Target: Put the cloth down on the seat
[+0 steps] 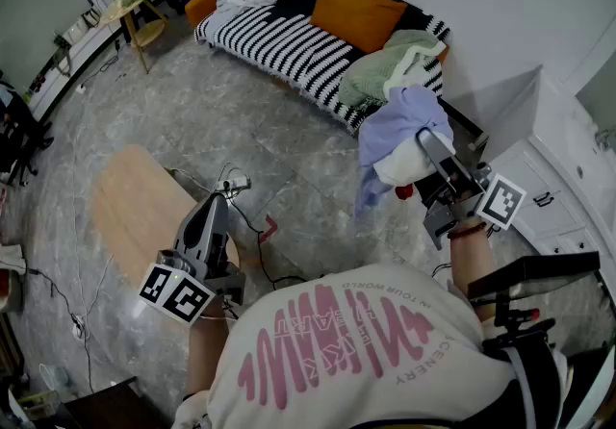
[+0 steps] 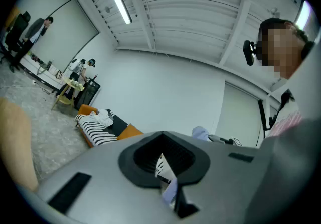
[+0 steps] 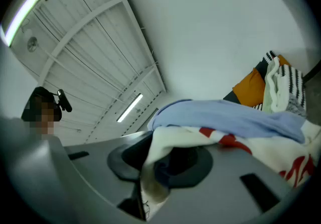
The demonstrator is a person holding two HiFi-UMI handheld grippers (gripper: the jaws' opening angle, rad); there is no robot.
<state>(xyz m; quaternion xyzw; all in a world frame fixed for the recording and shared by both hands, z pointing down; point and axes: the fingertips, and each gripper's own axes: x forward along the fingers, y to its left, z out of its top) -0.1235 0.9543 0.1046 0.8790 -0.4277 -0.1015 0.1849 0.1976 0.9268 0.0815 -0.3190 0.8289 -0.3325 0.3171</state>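
At the right end of the striped sofa (image 1: 279, 47), your right gripper (image 1: 430, 143) is clamped on the cloth (image 1: 399, 124) and holds it in the air, near the seat but not on it. Your left gripper (image 1: 206, 217) hangs low over the wooden table (image 1: 130, 201), jaws pressed together with nothing between them.

Risks noted:
- The cloth is draped over the right gripper's body as well as pinched in its jaws. On release it may cling there instead of dropping.
- A long lavender tail hangs below the bundle. It could catch the sofa's front edge and drag the rest to the floor.
- The green pile (image 1: 385, 71) already fills the nearest part of the seat. A drop there would likely land on that pile, not on the seat; the bare striped stretch lies further left.
- Cables (image 1: 245, 211) trail across the floor near your feet. These are a trip hazard if you step in.

Materials: the cloth is limp and soft, with a lavender layer over white fabric with red markings, bunched into a loose lump. The seat cover is black-and-white stripe, with a plump orange cushion (image 1: 356, 9) behind. The floor looks hard, grey and marbled.
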